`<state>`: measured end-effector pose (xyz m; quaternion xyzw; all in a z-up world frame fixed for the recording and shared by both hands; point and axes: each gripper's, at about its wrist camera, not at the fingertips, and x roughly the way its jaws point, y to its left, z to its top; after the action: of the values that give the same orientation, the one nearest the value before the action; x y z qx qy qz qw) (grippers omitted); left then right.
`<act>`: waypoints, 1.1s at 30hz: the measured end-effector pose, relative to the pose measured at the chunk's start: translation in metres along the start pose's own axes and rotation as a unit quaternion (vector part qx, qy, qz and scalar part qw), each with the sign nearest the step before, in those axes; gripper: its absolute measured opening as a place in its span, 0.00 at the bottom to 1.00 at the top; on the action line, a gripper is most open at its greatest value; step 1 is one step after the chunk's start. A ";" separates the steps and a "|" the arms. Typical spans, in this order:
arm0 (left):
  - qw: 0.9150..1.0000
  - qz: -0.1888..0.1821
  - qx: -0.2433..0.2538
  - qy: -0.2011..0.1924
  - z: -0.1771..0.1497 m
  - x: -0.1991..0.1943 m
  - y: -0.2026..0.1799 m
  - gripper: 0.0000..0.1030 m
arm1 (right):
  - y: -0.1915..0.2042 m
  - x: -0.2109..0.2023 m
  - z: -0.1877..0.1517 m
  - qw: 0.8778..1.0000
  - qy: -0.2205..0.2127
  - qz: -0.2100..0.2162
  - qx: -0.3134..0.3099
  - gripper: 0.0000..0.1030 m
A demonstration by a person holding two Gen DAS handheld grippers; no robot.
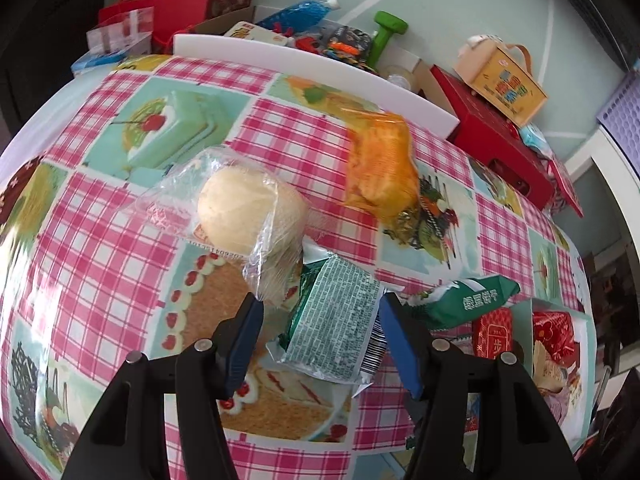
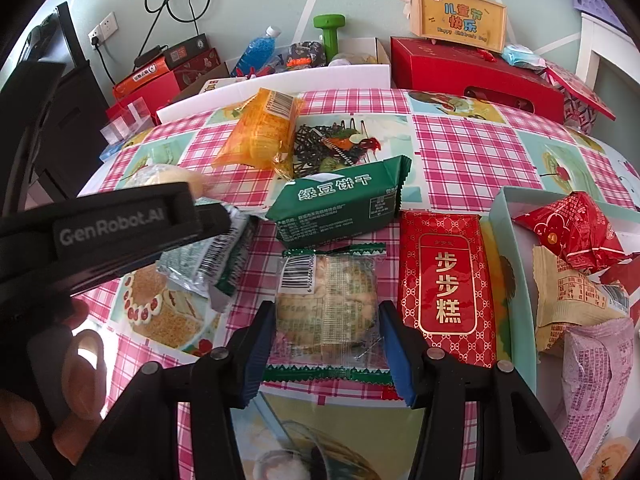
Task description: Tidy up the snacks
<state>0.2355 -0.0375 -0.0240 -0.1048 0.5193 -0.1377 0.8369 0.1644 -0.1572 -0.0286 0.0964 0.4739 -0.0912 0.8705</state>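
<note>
My left gripper [image 1: 322,304] stands open astride a green-and-white printed snack packet [image 1: 332,320] lying on the checked tablecloth [image 1: 100,240]. The packet's right edge brushes one pad and a gap shows at the other. Just beyond it lie a bun in a clear bag [image 1: 248,208] and an orange packet [image 1: 380,168]. My right gripper [image 2: 326,308] is shut on a clear-wrapped biscuit packet [image 2: 326,300], with both pads against its sides. A green biscuit pack [image 2: 340,204] and a red cake packet [image 2: 444,288] lie close by.
A pale open box [image 2: 504,200] at the right holds several snacks, red, yellow and pink. Behind the table stand a white box [image 2: 280,80], a red gift box [image 2: 472,72], a green dumbbell [image 2: 330,36] and a blue bottle [image 2: 258,48]. A person's hand [image 2: 76,360] is at lower left.
</note>
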 end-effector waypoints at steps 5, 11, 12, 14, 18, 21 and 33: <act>1.000 0.002 -0.019 0.000 -0.001 -0.004 0.012 0.60 | 0.000 0.000 0.000 1.000 0.000 -0.001 0.000 0.53; 0.999 0.003 -0.040 0.001 -0.002 -0.009 0.026 0.60 | -0.001 -0.001 -0.001 1.000 0.000 -0.002 0.001 0.53; 0.999 0.005 -0.038 -0.001 -0.002 -0.009 0.026 0.60 | 0.000 -0.001 -0.001 1.000 0.000 -0.003 0.001 0.53; 1.000 0.006 -0.028 -0.006 0.000 -0.010 0.022 0.59 | 0.000 0.000 -0.001 1.000 0.000 -0.004 0.000 0.53; 1.000 0.000 -0.012 -0.023 0.006 -0.011 0.013 0.60 | -0.001 -0.001 0.000 1.000 0.000 -0.004 -0.002 0.53; 0.999 0.006 -0.001 -0.034 0.012 -0.009 0.009 0.67 | -0.001 -0.001 0.000 1.000 0.000 -0.006 -0.003 0.54; 1.000 0.019 -0.002 -0.002 0.016 0.016 0.005 0.77 | 0.001 0.000 0.000 1.000 -0.001 -0.012 -0.012 0.54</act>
<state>0.2569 -0.0381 -0.0319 -0.0966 0.5201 -0.1203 0.8400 0.1651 -0.1566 -0.0286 0.0806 0.4752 -0.0963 0.8709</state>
